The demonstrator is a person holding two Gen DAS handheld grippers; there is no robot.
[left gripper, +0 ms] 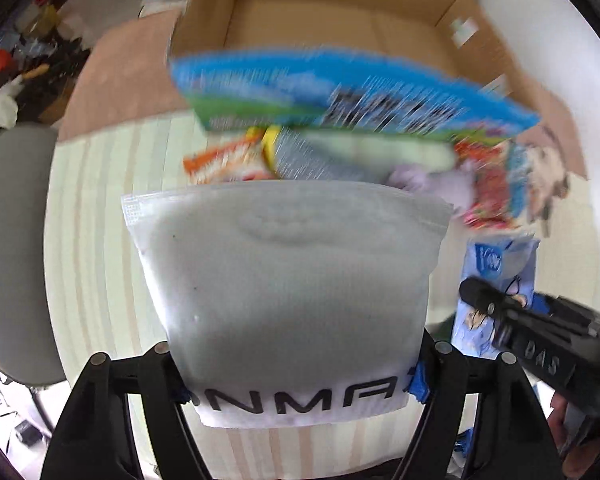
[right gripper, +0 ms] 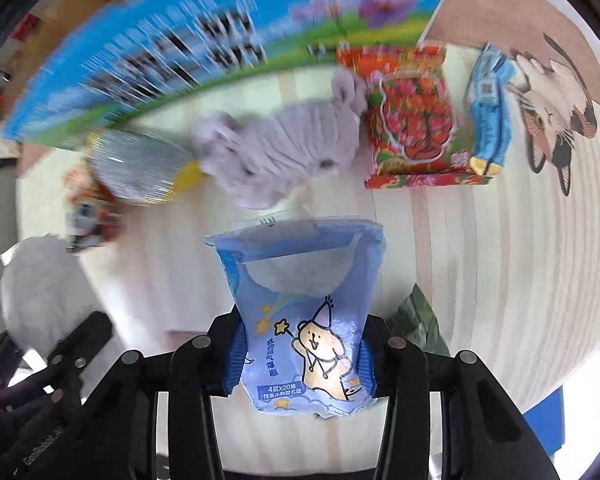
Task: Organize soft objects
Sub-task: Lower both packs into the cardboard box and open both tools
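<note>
**Two soft packs held over the table, cardboard box ahead**

Cardboard box [left gripper: 340,12]: open-topped, at the far end of the striped table [left gripper: 96,216]; taken here as landmark and presumed destination. Interior largely screened; contents not determinable.

Large blue-and-green pack [left gripper: 340,92]: directly in front of the box, heavily blurred, print unreadable; whether resting on the box's near wall or lifted, not determinable.

White zip pouch [left gripper: 292,280]: nearer than the box, clamped at its lower end by the left gripper [left gripper: 300,392]; lettering cut off by the blue pads.

Blue tissue pack [right gripper: 304,320]: to the right of the pouch, further from the box, pinched at its base by the right gripper [right gripper: 300,364], upright.

Remaining items between the grippers and the box: lilac plush toy [right gripper: 276,148], red floral packet [right gripper: 416,116], small blue packet [right gripper: 490,116], silver-and-yellow pack [right gripper: 140,164], orange packet [left gripper: 224,160], all loose on the table.

Step judged: transport of both held packs. Next move judged: carrying over the near wall of the box past the blurred pack, then release.
</note>
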